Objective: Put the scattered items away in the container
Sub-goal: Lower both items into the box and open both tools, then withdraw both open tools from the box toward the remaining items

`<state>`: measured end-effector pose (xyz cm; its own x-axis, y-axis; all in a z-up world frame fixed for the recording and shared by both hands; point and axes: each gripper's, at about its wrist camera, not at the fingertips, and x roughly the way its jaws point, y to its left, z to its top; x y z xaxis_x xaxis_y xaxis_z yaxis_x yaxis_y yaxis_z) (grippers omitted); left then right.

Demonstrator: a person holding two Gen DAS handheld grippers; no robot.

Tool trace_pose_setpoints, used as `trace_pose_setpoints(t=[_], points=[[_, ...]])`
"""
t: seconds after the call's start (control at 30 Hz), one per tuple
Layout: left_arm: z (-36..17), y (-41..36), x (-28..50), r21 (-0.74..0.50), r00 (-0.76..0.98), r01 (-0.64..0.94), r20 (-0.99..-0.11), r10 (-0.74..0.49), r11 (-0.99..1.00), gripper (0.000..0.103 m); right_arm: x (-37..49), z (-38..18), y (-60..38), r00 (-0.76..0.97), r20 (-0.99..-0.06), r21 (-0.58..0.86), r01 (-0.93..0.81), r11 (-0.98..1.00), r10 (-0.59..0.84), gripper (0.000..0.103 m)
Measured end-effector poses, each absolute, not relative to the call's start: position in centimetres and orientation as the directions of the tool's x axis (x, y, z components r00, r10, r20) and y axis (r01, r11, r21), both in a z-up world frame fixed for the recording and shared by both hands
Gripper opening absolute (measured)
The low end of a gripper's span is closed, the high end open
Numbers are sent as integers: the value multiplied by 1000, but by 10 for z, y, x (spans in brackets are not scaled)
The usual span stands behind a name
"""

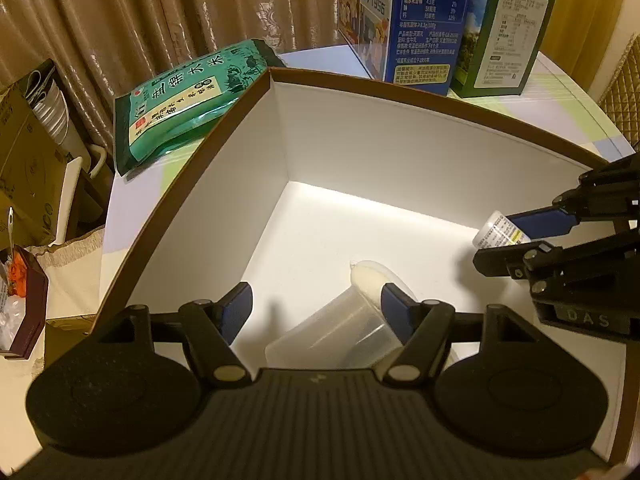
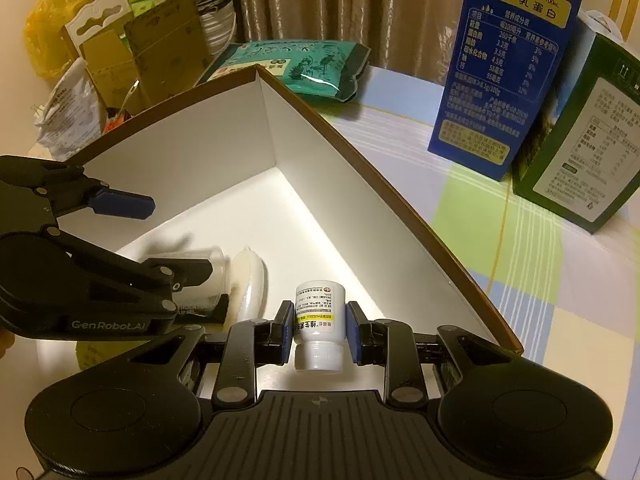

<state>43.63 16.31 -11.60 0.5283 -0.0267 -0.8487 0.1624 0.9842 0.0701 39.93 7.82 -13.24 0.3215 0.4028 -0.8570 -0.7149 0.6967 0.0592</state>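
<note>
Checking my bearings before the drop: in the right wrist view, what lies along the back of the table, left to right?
Green rice bag → blue milk carton → dark green carton, all standing or lying outside the white box.

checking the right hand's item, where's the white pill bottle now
The white pill bottle sits between the right gripper's pads, cap toward the camera, over the white box's floor, right of the clear cup.
</note>
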Motion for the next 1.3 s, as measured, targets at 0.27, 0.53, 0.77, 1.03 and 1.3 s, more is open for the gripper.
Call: trace_pose_setpoints(t=[0.27,0.53,0.77,1.03,1.3], points=[[-111,165,436,82,538,155,-843,-14,985,74,398,-132,80,339,-855,37,-715,698,392,24],[-104,167,428,79,544,150,-839,-16,985,77,393,-128,81,370,-842,-2,-729,685,391,24],[-95,170,417,95,553,147,-833,-3,985,83,379,-120,78,406,-800,-43,-773,633,442,74],[-75,179,386,111,571,146,-821,8,983,96,351,-100,54,420,-761,-60,-805,590,495,90],[-53,184,348,100,584,125,-812,8,987,99,330,-80,34,406,-746,7,-788,616,528,96]])
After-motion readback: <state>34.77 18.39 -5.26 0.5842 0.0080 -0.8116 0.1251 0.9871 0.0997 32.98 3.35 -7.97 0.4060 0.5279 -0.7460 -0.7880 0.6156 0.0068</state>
